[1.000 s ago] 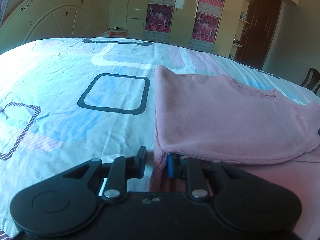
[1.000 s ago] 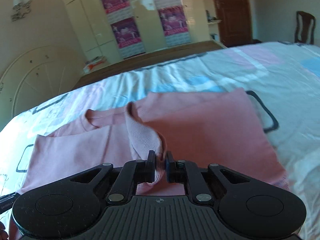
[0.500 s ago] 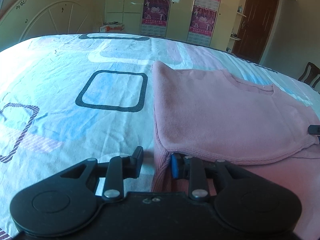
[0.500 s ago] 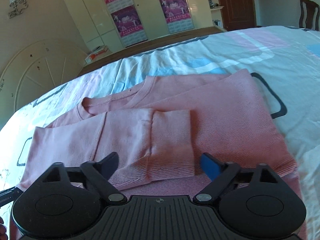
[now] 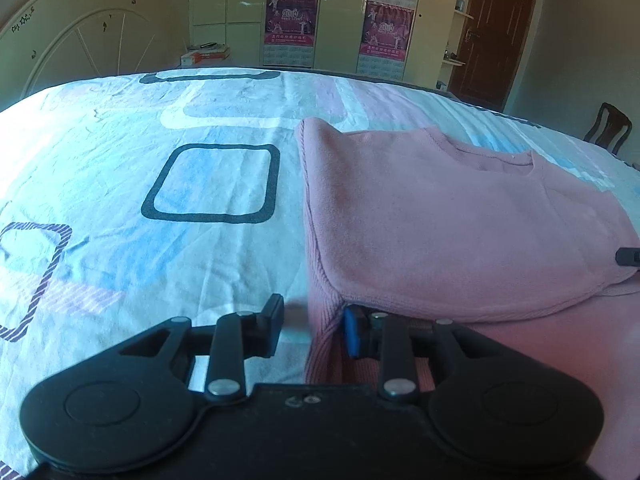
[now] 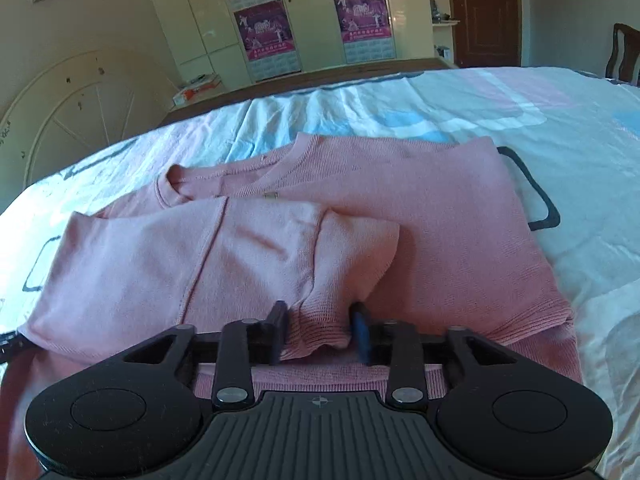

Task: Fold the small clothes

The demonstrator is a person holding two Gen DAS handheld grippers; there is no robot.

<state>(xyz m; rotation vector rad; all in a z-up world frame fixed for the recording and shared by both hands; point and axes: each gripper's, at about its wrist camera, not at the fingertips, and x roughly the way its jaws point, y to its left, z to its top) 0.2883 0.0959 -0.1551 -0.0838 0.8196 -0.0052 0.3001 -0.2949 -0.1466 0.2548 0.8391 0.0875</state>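
Observation:
A pink knit sweater [image 5: 440, 220] lies on the bed, its left sleeve folded across the body [image 6: 240, 248]. My left gripper [image 5: 314, 330] is open at the sweater's near left edge, with the ribbed hem fold between its jaws, not pinched. My right gripper [image 6: 320, 330] is partly open around the ribbed sleeve cuff [image 6: 320, 328], which bunches between the jaws. The tip of the right gripper shows at the right edge of the left wrist view [image 5: 628, 257].
The bed sheet [image 5: 160, 200] is white and blue with dark rounded squares. A headboard [image 5: 80, 48] stands at the far left, wardrobes with posters [image 6: 264, 32] behind, a dark door [image 6: 486, 12] and a chair [image 5: 608, 128] to the right.
My right gripper let go of the sleeve cuff, opened wide, then closed partway around it as the sleeve settled flat on the sweater. My left gripper opened a little wider at the hem.

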